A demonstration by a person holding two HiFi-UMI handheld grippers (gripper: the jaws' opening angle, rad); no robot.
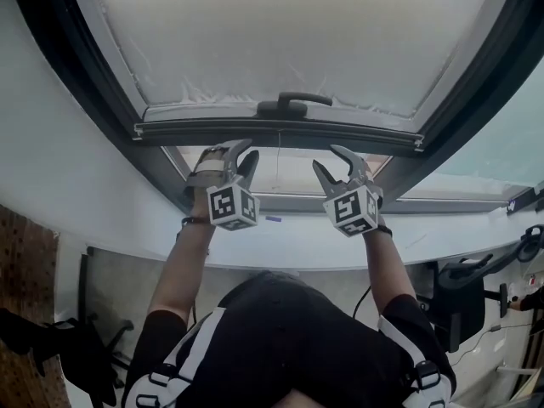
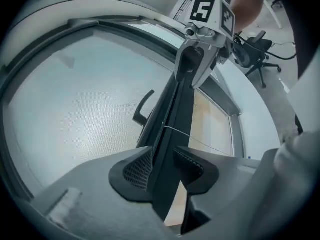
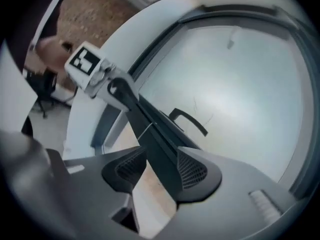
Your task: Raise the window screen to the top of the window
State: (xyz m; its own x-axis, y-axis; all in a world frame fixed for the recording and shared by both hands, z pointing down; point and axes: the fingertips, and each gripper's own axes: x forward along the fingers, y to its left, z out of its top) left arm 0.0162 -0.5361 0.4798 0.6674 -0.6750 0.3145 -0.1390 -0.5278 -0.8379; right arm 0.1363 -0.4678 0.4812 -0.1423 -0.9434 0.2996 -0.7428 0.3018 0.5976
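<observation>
With the left hand-held gripper [image 1: 240,153] and right hand-held gripper [image 1: 327,159] wide around the screen's bottom bar [image 1: 280,131], unclamped, lifting now could let it slip out.

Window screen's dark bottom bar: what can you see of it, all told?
The dark metal-looking bar runs straight across the window, edging the pale mesh screen above it. A curved black handle sits at its middle, and a thin cord hangs below. It lies between the open jaws of the left gripper and right gripper.
</observation>
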